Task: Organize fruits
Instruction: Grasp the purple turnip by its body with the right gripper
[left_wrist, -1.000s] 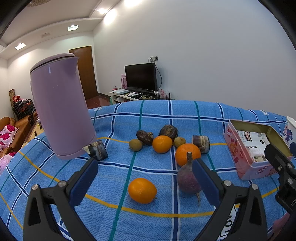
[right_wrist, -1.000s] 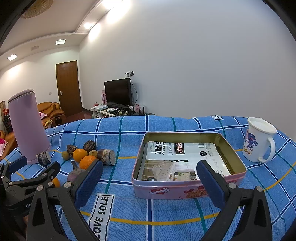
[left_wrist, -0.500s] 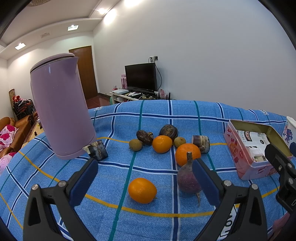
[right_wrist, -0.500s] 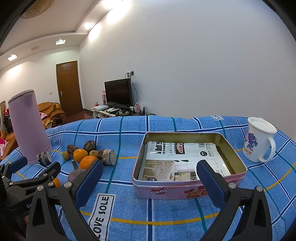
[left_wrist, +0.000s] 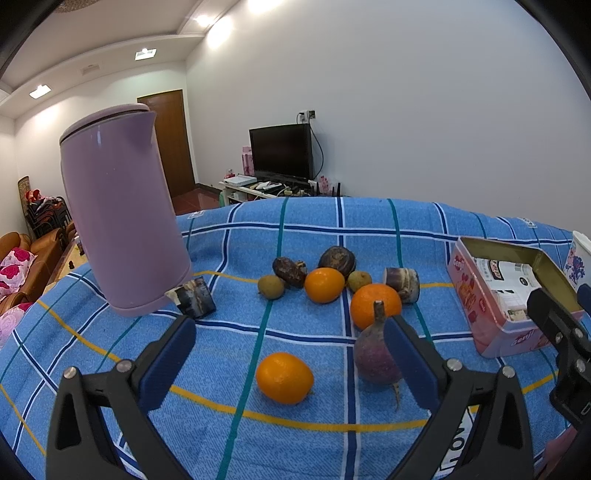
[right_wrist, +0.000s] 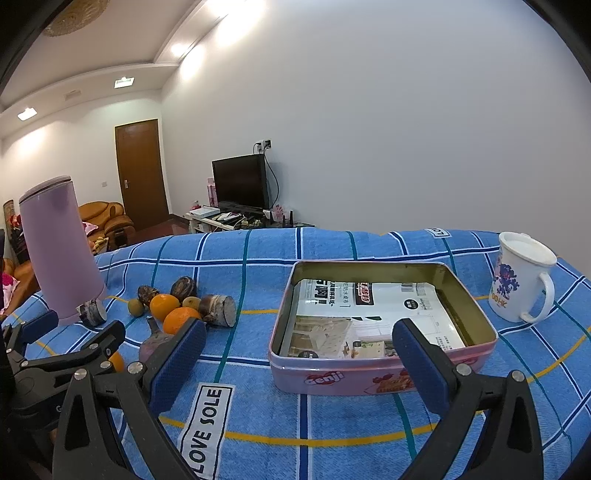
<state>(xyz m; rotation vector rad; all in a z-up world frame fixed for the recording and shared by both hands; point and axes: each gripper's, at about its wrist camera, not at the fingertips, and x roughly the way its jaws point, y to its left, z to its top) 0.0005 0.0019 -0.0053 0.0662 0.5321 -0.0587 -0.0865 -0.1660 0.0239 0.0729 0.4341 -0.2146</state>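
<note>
Left claw (left_wrist: 288, 365) wide, empty; lone orange (left_wrist: 284, 377) lies on surface straight ahead between fingers, roundish, no clear long axis. Right claw (right_wrist: 299, 358) wide, empty, faces tin (right_wrist: 380, 376). Left nearer fruit.

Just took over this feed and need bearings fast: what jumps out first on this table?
The tall lilac plastic kettle dominates the left side of the blue checked tablecloth. To its right lies a cluster of fruit, with one bright orange apart and nearest, between the open left tongs. On the right, the open pink metal tin lined with printed paper sits before the open right tongs, a white printed mug beyond it.
</note>
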